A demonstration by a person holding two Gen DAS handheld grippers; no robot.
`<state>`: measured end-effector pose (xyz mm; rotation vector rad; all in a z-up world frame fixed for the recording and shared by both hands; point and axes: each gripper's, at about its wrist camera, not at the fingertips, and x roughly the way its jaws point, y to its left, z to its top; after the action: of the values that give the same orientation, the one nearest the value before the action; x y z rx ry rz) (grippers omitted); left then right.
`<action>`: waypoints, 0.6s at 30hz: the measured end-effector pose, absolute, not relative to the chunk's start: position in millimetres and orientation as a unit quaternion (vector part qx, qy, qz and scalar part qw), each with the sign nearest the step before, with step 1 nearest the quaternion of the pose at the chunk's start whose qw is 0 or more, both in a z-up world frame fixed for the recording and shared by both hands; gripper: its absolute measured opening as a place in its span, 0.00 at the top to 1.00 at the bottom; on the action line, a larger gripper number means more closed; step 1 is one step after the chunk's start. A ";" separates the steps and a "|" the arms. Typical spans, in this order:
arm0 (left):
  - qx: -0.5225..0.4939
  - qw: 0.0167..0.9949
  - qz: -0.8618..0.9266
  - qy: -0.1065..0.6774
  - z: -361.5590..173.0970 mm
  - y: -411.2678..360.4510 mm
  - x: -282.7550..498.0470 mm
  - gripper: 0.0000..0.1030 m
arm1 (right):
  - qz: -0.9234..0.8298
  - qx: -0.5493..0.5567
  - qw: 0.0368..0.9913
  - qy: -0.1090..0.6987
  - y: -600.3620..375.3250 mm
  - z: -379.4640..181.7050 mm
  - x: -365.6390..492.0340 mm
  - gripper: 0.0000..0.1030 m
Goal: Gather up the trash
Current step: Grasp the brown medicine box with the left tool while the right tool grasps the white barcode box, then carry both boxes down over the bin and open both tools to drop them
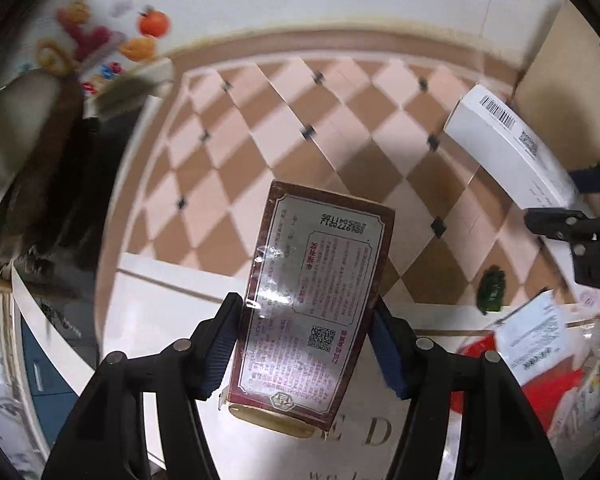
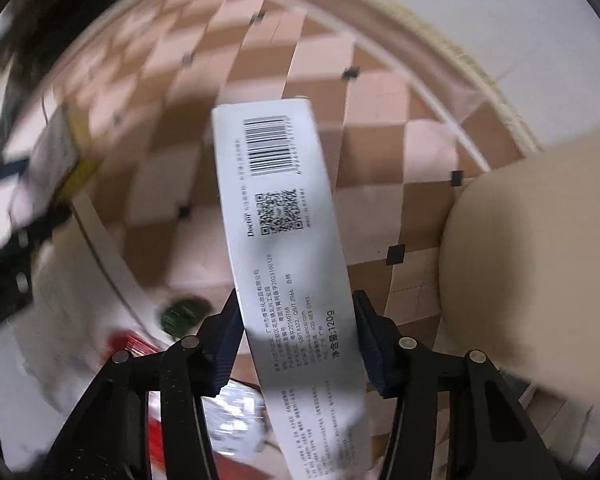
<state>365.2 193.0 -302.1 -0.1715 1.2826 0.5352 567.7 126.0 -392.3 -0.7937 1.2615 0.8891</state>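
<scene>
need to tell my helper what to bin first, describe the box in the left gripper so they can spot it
Look above the checkered floor, between the left gripper pads. The dark red box is there, with a silvery label, red text panel and QR code. The long box to its right is white with a barcode.

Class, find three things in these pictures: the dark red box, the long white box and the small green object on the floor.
dark red box [image 1: 312,300], left wrist view, on its printed label face.
long white box [image 2: 292,264], right wrist view, on its printed face below the QR code.
small green object [image 1: 491,290], left wrist view, on its middle.
</scene>
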 end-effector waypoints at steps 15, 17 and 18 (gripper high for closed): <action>-0.165 0.848 0.096 0.494 -210.0 140.5 205.2 0.44 | 0.308 -0.101 0.788 0.524 6.2 -203.7 383.5 0.49; -0.169 0.841 0.080 0.507 -217.5 126.1 171.4 0.44 | 0.295 -0.070 0.791 0.531 -23.7 -203.5 333.8 0.49; -0.172 0.837 0.075 0.515 -224.0 123.6 158.8 0.44 | 0.289 -0.060 0.790 0.537 -36.0 -207.2 316.2 0.49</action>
<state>158.8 123.6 -224.0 -0.3645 1.0895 0.1594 316.2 -36.0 -207.2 -0.1283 1.1570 0.6212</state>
